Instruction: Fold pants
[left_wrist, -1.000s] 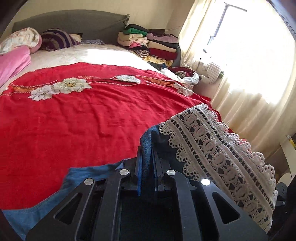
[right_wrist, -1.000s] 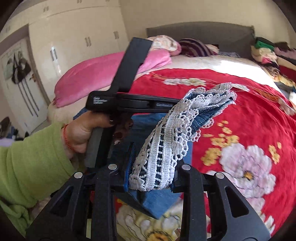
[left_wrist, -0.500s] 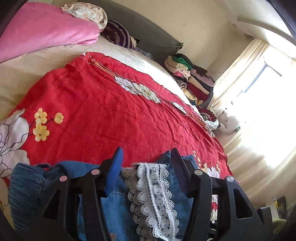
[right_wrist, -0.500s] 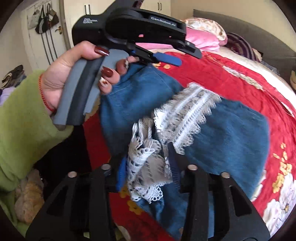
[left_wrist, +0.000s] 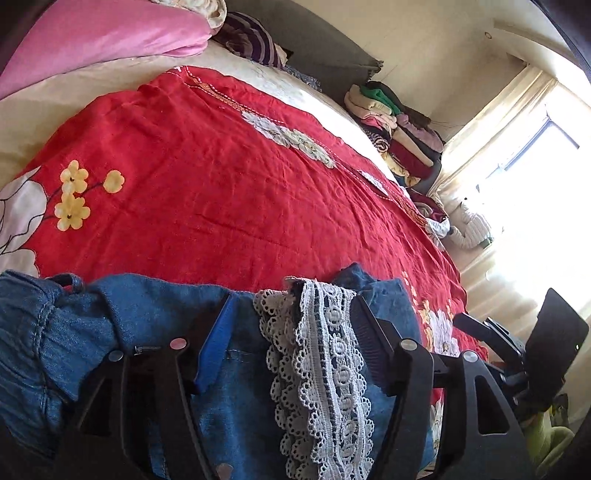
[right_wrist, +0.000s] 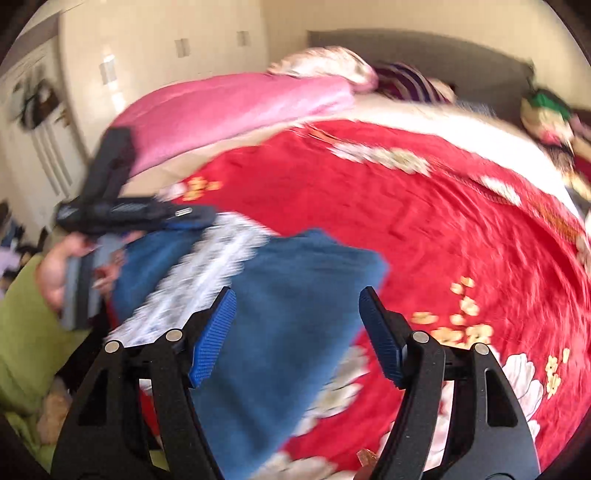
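Red bedspread (left_wrist: 229, 177) lies bare beyond folded pants (left_wrist: 240, 398)

**Daylight From the Window, One Sharp View and One Smeared**

The left wrist view is bright and crisp. Daylight pours through the window (left_wrist: 535, 155) at the right of the frame, which is blown out to white, and the curtain (left_wrist: 491, 258) below it glows. The red bedspread (left_wrist: 221, 192) is evenly lit, its wrinkles casting faint shadows. The right wrist view is bright too but streaked with motion blur: the pink pillow (right_wrist: 236, 107), the bedspread's flowers and the lace trim (right_wrist: 207, 266) all smear. Both frames bulge fisheye-fashion, with dark vignetted corners.
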